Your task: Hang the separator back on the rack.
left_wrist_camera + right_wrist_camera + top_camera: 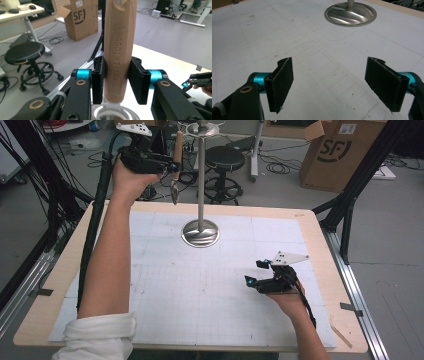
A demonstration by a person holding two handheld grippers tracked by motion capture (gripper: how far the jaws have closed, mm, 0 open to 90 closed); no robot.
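Wooden handle (119,47) stands upright between the left gripper (117,80) fingers (98,79), pinched on both flat sides by the black pads. Stamped lettering runs down the wood's face. Below the fingers the handle ends at a pale, glassy round part, too blurred to identify. Its top runs above the fingers, out of the left gripper view.

High view: the left gripper (172,168) is raised well above the far left part of the bench (320,235), gripping the wooden handle (177,147) near its lower end; a dark metal-looking part (175,191) hangs below the fingers. The tool sits just beside the top disc of the metal stand (200,180); whether it touches the disc I cannot tell.

The stand's pole rises from a round polished base (200,233) on the white gridded mat (200,290), far centre of the bench.

Right gripper (256,272) is low over the mat's right side, well apart from the stand and the tool. Its fingers (282,83) are spread wide with only bare mat between them; the stand base (350,13) lies beyond them, ahead.

Beyond the bench: black stool (25,53), cardboard box (81,18), cables on the grey floor.
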